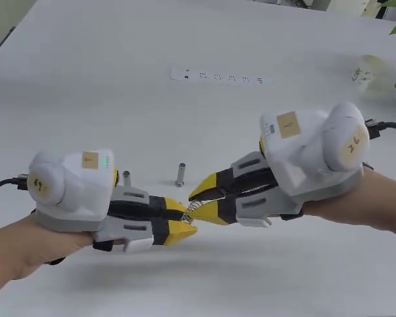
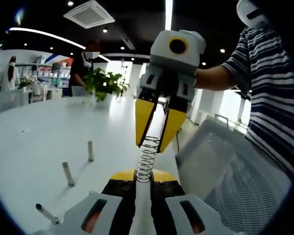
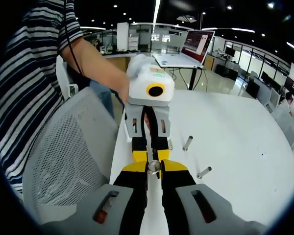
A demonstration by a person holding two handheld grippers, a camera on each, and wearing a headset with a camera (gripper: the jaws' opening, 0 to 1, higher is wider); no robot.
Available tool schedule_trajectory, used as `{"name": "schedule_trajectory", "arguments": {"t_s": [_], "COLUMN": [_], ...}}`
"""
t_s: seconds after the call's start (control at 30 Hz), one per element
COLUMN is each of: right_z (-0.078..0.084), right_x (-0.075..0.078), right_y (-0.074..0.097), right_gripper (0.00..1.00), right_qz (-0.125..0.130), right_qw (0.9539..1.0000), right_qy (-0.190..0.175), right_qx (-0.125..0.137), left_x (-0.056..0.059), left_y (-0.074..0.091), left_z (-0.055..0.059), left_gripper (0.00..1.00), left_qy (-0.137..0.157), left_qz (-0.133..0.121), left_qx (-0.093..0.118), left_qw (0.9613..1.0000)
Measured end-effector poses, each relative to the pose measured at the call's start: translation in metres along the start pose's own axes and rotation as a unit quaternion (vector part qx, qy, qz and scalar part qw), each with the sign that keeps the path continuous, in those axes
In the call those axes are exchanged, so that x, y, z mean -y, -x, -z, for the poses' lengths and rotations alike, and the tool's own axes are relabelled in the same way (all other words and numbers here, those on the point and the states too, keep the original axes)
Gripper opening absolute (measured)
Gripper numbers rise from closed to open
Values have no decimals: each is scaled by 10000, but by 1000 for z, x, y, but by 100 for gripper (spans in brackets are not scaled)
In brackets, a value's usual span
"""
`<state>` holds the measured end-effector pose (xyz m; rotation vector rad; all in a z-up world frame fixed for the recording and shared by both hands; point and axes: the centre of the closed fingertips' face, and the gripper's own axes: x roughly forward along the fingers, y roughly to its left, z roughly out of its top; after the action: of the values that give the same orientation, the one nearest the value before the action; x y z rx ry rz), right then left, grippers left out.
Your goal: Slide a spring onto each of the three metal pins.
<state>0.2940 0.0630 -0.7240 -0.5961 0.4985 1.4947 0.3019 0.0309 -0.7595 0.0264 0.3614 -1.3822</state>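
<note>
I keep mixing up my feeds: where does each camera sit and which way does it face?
Head view: on the headset, facing forward and down at the white workbench; both forearms holding left tongs and right tongs.
Left gripper view: on the left tongs, facing the right tongs, the person's striped shirt and three metal pins.
Right gripper view: on the right tongs, facing the left tongs and that shirt.
Shared: both gripper views show the coiled steel spring pinched between the tongs.

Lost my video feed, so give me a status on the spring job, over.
Left gripper and right gripper both shut on one spring, held between them. Three pins on the table, all bare. Nothing blocking the pins.
</note>
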Motion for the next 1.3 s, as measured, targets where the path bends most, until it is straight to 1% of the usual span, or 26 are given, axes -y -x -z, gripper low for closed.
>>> {"name": "schedule_trajectory", "arguments": {"t_s": [0.27,0.53,0.73,0.87,1.17,1.3], "right_z": [-4,-8,-8,-8,-7,-6], "right_x": [0,2,1,0,1,1], "right_y": [-3,-4,-5,-8,-8,-8], "right_gripper": [7,7,7,7,7,7], "right_qz": [55,105,110,125,120,98], "right_qw": [9998,9990,9986,9983,9981,9979], "right_qy": [158,433,508,559,576,594], "right_qx": [45,-37,-64,-127,-206,-229], "left_x": [0,-1,-1,0,-1,0], "left_y": [2,1,1,1,2,2], "left_z": [0,-2,-2,0,0,1], "left_gripper": [2,2,2,2,2,3], "left_qy": [-14,-54,-77,-122,-50,-73], "left_qz": [-22,-26,-34,-39,-137,-144], "left_qx": [4,6,-20,-70,-96,-116], "left_qw": [10000,10000,10000,9999,9998,9998]}}
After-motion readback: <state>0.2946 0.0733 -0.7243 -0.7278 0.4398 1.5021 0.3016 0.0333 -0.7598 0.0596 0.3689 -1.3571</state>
